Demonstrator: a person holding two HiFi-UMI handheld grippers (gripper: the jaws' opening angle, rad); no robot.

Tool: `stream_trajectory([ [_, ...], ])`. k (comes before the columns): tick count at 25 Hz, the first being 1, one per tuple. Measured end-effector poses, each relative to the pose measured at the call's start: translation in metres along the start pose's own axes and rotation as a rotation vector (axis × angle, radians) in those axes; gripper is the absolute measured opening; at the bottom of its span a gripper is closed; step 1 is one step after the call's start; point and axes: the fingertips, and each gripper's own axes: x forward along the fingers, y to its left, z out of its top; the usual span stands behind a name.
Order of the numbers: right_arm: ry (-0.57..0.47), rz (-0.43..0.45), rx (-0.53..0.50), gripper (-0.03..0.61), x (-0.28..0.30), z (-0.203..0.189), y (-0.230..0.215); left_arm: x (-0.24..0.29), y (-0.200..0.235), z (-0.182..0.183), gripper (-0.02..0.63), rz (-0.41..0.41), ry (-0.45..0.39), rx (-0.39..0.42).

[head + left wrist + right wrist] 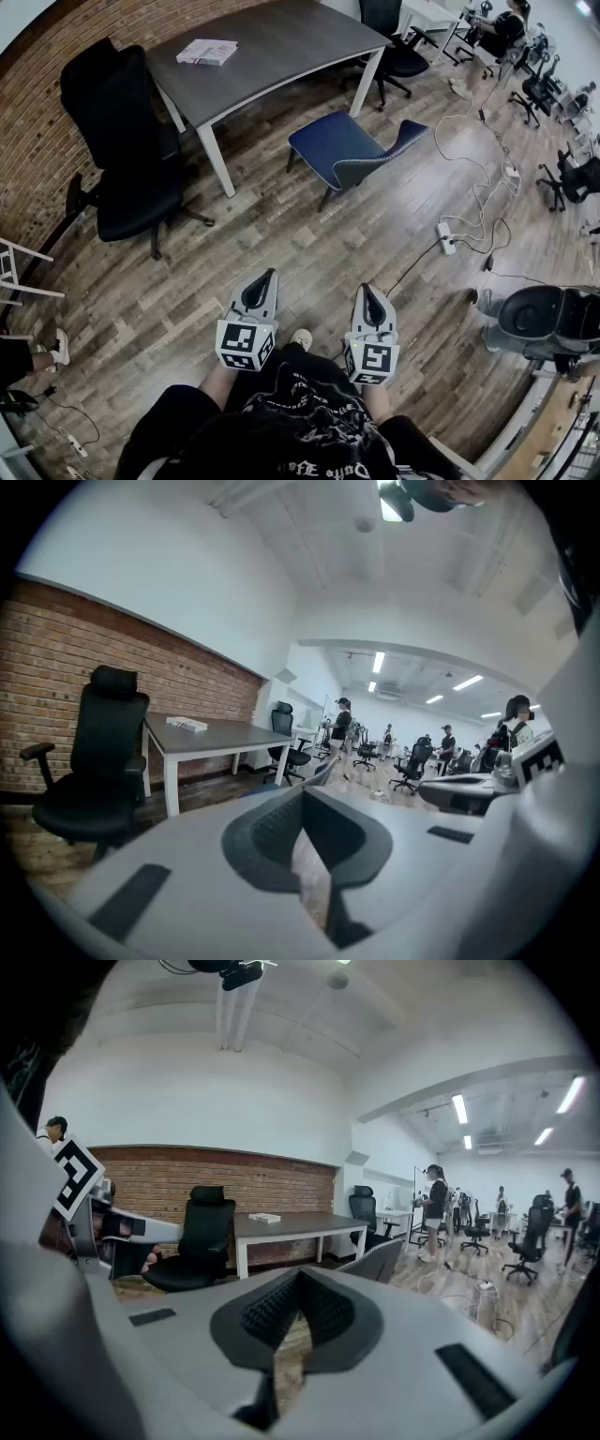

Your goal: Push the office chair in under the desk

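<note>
Black office chair (127, 150) stands by the brick wall, off the left end of the table (272, 47), seat out in the open and not tucked under. A thin booklet (207, 52) lies near the table's left rear corner. Left tongs (269, 276) closed tight, nothing between them, held low over the wood floor (309, 253), well apart from any chair. Blue chair (352, 150) sits off the table's front edge near its right front leg, also not under. Right tongs (365, 290) likewise closed and empty, beside the left pair. Judgement: the push is not yet begun, with no chair touched. Still left: approach, contact, and the whole shove. Which chair is meant, I cannot tell.
</note>
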Motion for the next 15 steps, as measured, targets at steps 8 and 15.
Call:
stream_trajectory([
  [8,-0.008,-0.037,0.018,0.002,0.014,0.011,0.009,0.008,0.013,0.004,0.006,-0.037,0.007,0.011],
  [15,-0.024,-0.051,0.032,0.003,0.041,0.019,0.024,0.027,0.041,0.014,0.006,-0.072,0.014,0.022],
])
